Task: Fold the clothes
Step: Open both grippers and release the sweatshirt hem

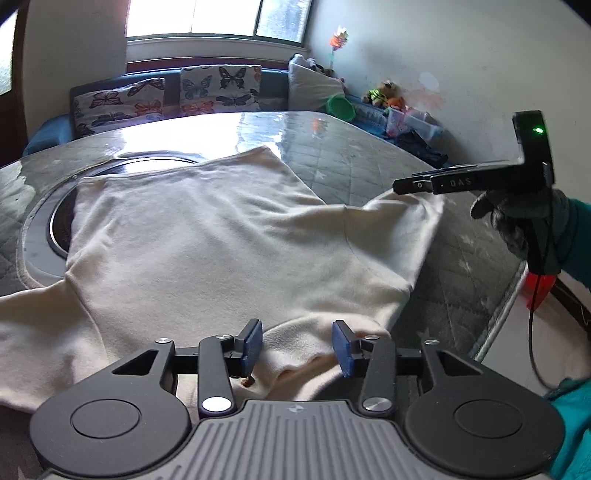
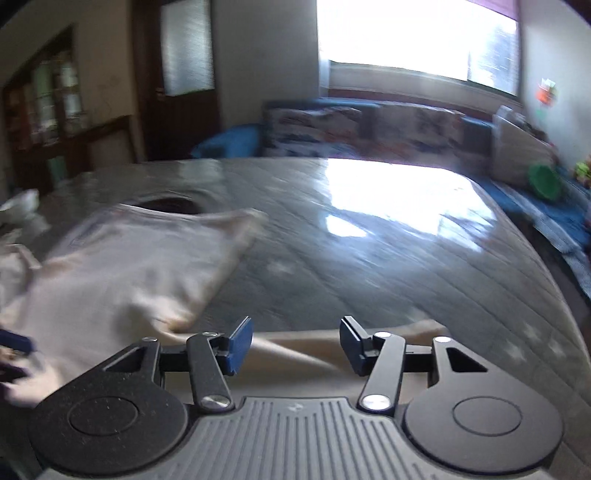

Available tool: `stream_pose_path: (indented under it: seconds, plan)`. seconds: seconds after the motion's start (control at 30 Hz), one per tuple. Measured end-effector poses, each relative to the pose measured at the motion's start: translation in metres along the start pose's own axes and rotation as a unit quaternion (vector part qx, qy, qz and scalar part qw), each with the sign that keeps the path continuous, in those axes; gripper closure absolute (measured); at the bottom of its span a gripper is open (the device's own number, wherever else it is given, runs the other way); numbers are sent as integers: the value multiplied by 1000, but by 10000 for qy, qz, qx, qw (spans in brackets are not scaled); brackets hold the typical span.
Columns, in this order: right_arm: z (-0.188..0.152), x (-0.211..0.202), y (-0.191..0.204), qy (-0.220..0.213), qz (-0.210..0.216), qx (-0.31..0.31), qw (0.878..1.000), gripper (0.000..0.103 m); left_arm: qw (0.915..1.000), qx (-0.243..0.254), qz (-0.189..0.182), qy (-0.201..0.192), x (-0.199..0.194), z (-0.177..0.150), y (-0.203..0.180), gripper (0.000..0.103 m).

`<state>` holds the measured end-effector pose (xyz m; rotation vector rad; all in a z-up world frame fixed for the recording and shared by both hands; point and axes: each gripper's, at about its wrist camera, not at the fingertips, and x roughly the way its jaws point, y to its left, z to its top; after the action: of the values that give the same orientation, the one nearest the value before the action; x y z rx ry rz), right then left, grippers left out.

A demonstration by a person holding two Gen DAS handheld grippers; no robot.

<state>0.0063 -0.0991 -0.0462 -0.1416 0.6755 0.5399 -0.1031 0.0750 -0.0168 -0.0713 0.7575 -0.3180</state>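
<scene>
Cream top (image 1: 207,236) is lying spread flat on the quilted table (image 1: 369,147), running 6 to 12 o'clock from my left gripper (image 1: 295,345), whose jaws are gaping empty over the near hem, while my right gripper (image 1: 413,185), open in its own view, is hovering by the 2 o'clock sleeve.

A lived-in home, likely a family sitting room: a blue sofa (image 1: 273,88) with butterfly-print cushions (image 1: 221,88) stands under a bright window (image 1: 218,18). Stuffed toys (image 1: 384,92) and a green bowl (image 1: 341,107) crowd its end, and a dark wooden door (image 2: 177,74) stands near a glass-fronted cabinet (image 2: 48,96).
</scene>
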Motion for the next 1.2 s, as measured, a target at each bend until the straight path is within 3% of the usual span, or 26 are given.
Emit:
stream_pose_path:
  seconds: [0.23, 0.43, 0.67, 0.8, 0.97, 1.2]
  plan:
    - [23, 7, 58, -199, 777, -587, 9950, 40, 9991, -414, 73, 22, -7, -8, 13, 49]
    - [21, 39, 100, 88, 1379, -959, 9858, 39, 9986, -516, 86, -66, -19, -9, 20, 48]
    - [9, 47, 107, 296, 1417, -1019, 9842, 38, 9938, -817, 527, -533, -35, 19, 54, 48]
    - [4, 48, 108, 336, 1383, -1054, 9842, 32, 9888, -1160, 634, -687, -25, 37, 75, 48]
    - [1, 49, 116, 317, 1348, -1159, 9836, 24, 9840, -1517, 755, -547, -2, 45, 95, 48]
    - [-2, 50, 118, 245, 1375, -1145, 9836, 15, 9741, -1994, 992, -388, 3, 27, 116, 48]
